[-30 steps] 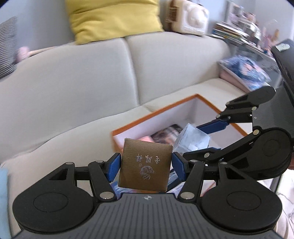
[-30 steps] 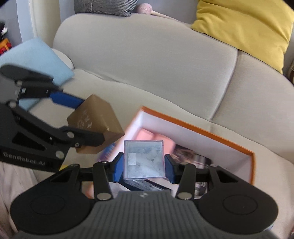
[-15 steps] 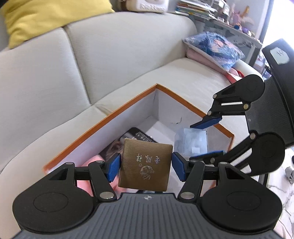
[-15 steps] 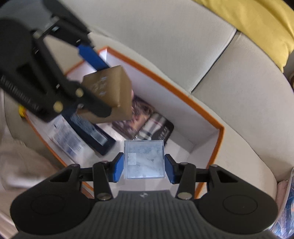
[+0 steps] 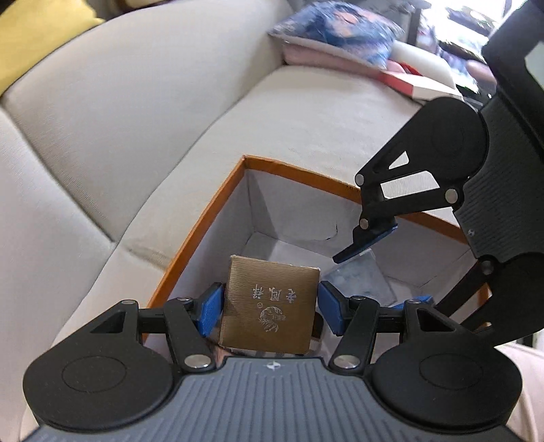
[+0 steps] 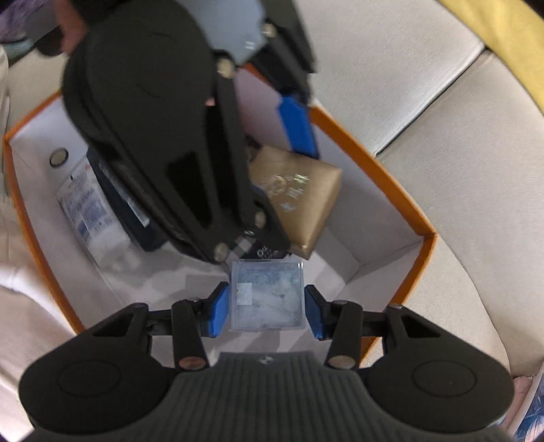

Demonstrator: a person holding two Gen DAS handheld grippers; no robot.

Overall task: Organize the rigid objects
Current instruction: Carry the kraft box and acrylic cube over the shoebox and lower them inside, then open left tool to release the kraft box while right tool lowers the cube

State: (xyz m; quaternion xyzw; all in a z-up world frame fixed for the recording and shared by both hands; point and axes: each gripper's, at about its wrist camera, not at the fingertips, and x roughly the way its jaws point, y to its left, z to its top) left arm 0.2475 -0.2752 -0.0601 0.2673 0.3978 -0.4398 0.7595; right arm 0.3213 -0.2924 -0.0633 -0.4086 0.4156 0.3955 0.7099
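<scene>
Left hand-held gripper (image 5: 270,307): blue pads pressed to both sides of a gold-brown box (image 5: 270,306), holding it. Face toward camera carries printed characters and a round emblem. Box sits tilted slightly, over the far corner of an orange-rimmed carton (image 5: 204,217) with white inner walls.

Right hand-held gripper (image 6: 266,307): pads set against both sides of a clear plastic cube (image 6: 267,295) with pale, cloudy contents and a small white label on its face, gripping it. Cube is over the white floor of the carton (image 6: 374,163), near its corner.

From the left wrist view, the right hand-held gripper (image 5: 370,268) comes in from the right side, its upper blue pad just above the clear cube (image 5: 360,278), which lies beside and slightly beyond the gold-brown box. From the right wrist view, the left hand-held gripper (image 6: 285,163) fills the upper middle, blurred, with the gold-brown box (image 6: 302,200) between its pads, just beyond the cube. Whether the two boxes touch, cannot tell.

Inside the carton, left part of right wrist view: a white packet with blue print (image 6: 88,210) lying flat, a dark flat box (image 6: 122,207) beside it and partly hidden under the left gripper, and a small round disc (image 6: 58,157) near the carton wall.

Carton rests on a light beige sofa (image 5: 136,119). A blue floral cushion (image 5: 336,30) over pink fabric lies at the far end of the seat; a yellow cushion (image 5: 37,30) shows at the upper left edge
</scene>
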